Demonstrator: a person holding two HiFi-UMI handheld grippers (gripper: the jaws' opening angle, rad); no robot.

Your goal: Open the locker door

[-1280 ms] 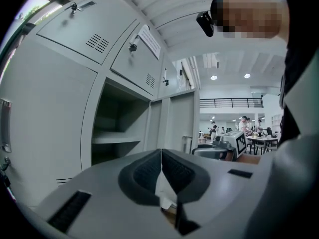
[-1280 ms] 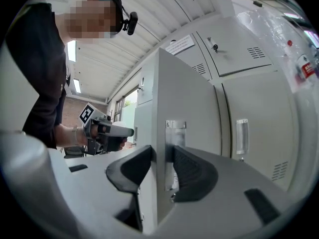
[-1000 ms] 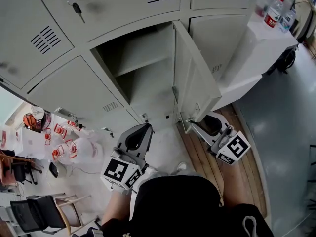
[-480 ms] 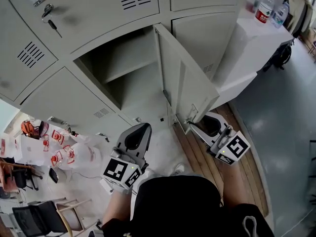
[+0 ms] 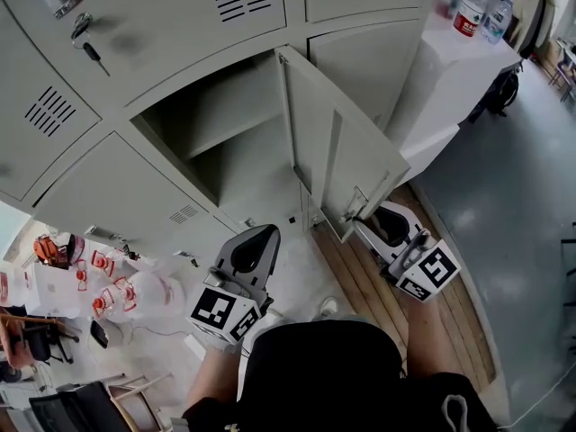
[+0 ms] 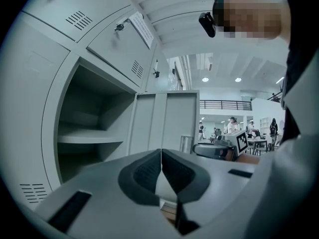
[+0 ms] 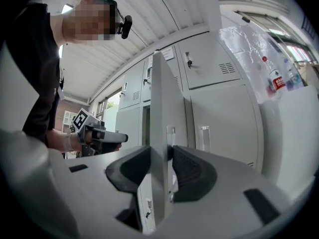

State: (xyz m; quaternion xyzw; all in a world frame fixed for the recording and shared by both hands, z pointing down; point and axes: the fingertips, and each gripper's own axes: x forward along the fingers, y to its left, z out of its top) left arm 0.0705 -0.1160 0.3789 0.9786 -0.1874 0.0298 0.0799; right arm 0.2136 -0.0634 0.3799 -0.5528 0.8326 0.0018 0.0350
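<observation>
Clamped on the free edge of the locker door point(image 5: 346, 165), the right gripper point(image 5: 367, 220) has its two dark jaws pressed against either face of the thin metal panel, just beside the small latch plate. The right forearm reaches forward from the lower right of the head view, with the marker cube point(image 5: 432, 271) at the near end of the tool.

The left gripper point(image 5: 256, 238) points up toward the lockers from the lower left, held apart from the cabinet and touching nothing. In its own view its jaws meet along a line with nothing between them. Its marker cube point(image 5: 219, 313) sits just above the person's wrist.

The door stands swung well out from its frame, hinged at the left — behind it the open compartment point(image 5: 225, 142) shows a single shelf.

A key point(image 5: 87, 47) hangs from the lock of the upper-left locker. A paper notice point(image 6: 142, 28) is stuck to an upper door, its print too small to read. Two bottles point(image 5: 466, 11) stand on the white cabinet point(image 5: 450, 75) at the right — the nearer one has a red label, its writing not legible.
</observation>
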